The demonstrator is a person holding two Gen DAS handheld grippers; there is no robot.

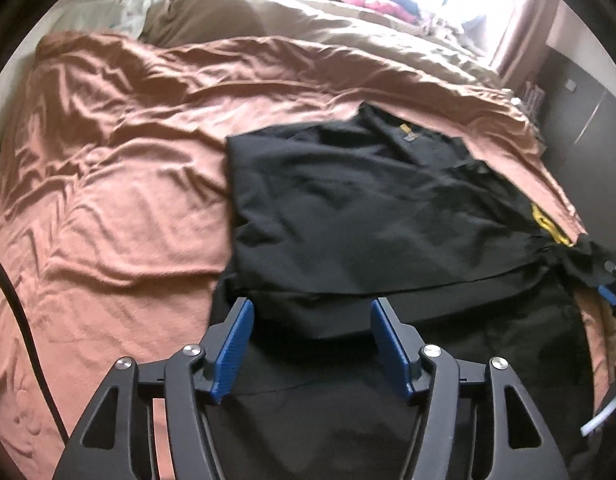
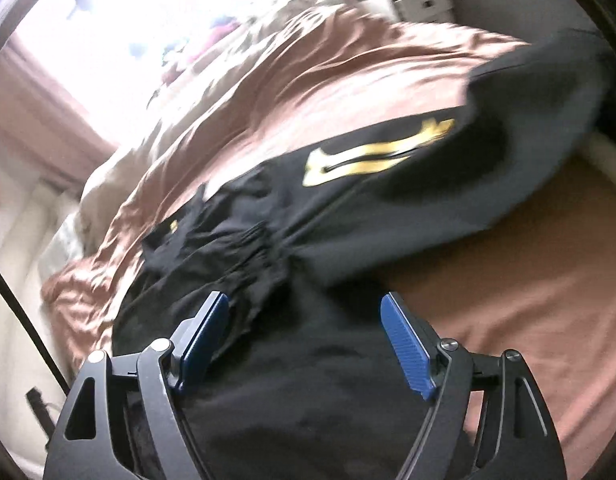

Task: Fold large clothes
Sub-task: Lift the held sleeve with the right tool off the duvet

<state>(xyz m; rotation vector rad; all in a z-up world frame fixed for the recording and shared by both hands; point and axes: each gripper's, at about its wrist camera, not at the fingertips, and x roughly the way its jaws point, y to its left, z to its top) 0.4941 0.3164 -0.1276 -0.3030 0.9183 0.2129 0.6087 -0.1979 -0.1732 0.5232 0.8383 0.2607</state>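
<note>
A black garment (image 1: 367, 208) lies on the bed, its top layer folded over into a rough rectangle. A small yellow neck label (image 1: 407, 132) shows at its far end, and a yellow print (image 1: 547, 224) peeks out at the right edge. My left gripper (image 1: 311, 306) is open above the garment's near edge, with nothing pinched between its blue pads (image 1: 234, 352). The right wrist view is blurred. It shows the same black garment (image 2: 347, 220) with a large yellow print (image 2: 367, 156). My right gripper (image 2: 304, 298) hovers over the bunched cloth, jaws wide and open.
A wrinkled rust-coloured sheet (image 1: 108, 200) covers the bed. A beige duvet (image 1: 308, 12) and a pillow (image 1: 120, 12) lie at the far side. Beyond them are a bright window and curtains (image 1: 519, 20). A dark cabinet (image 1: 587, 120) stands at the right and a black cable (image 1: 24, 320) at the left.
</note>
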